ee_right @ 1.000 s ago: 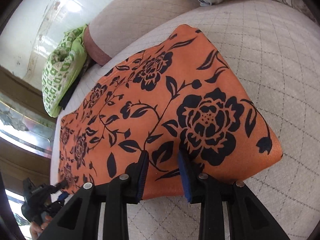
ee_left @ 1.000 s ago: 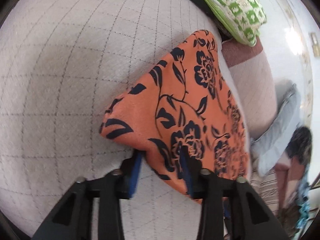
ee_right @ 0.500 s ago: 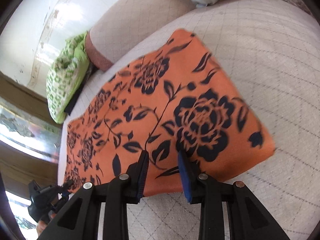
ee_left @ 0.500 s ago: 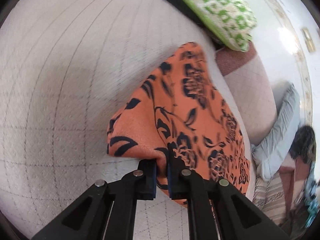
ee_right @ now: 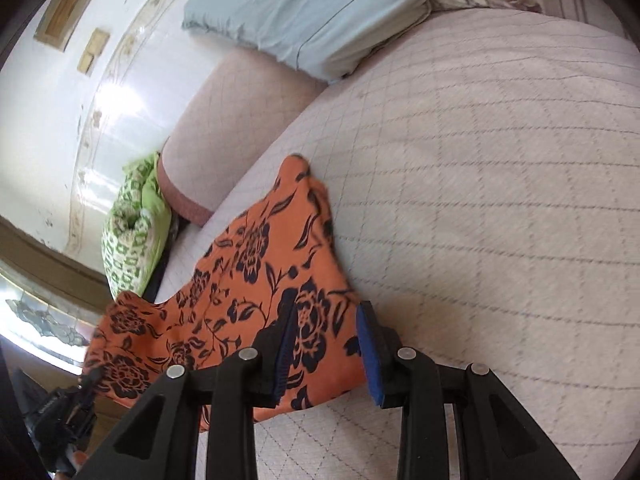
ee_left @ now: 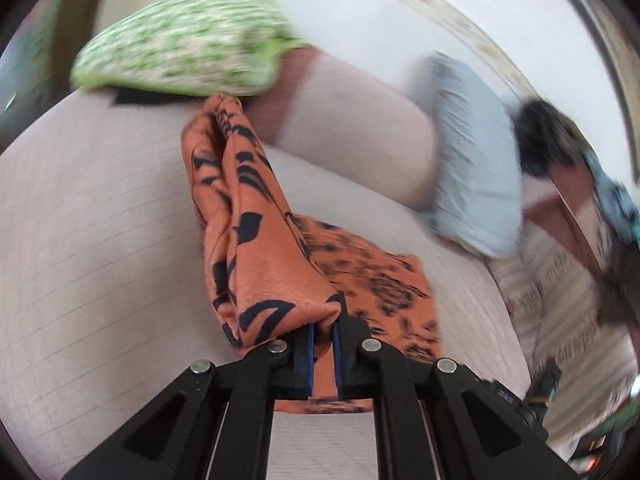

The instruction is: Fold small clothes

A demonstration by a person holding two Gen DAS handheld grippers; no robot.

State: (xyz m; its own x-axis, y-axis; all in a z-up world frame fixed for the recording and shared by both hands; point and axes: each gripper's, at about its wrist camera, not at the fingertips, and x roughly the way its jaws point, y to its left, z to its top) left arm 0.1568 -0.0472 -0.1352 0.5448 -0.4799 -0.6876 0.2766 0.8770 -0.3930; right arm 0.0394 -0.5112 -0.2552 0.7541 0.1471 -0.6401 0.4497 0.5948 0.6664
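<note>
An orange cloth with black flowers (ee_left: pixel 256 240) lies on a quilted beige bed. My left gripper (ee_left: pixel 322 344) is shut on its near corner and holds that end lifted, so the cloth hangs in a ridge. In the right wrist view the same cloth (ee_right: pixel 256 280) is raised at its left end. My right gripper (ee_right: pixel 326 348) is open, its blue pads on either side of the cloth's near edge, not closed on it. The left gripper (ee_right: pixel 86 380) shows at the lower left of that view, holding the cloth.
A green patterned pillow (ee_left: pixel 184 56) and a pink bolster (ee_left: pixel 352 128) lie at the back, beside a light blue pillow (ee_left: pixel 468 160). A person (ee_left: pixel 560 148) is at the far right. The quilted bed (ee_right: pixel 500 200) stretches to the right.
My left gripper closed on the cloth's corner and lifted it up and over toward the right. My right gripper stayed open over the near edge; that end of the cloth has bunched.
</note>
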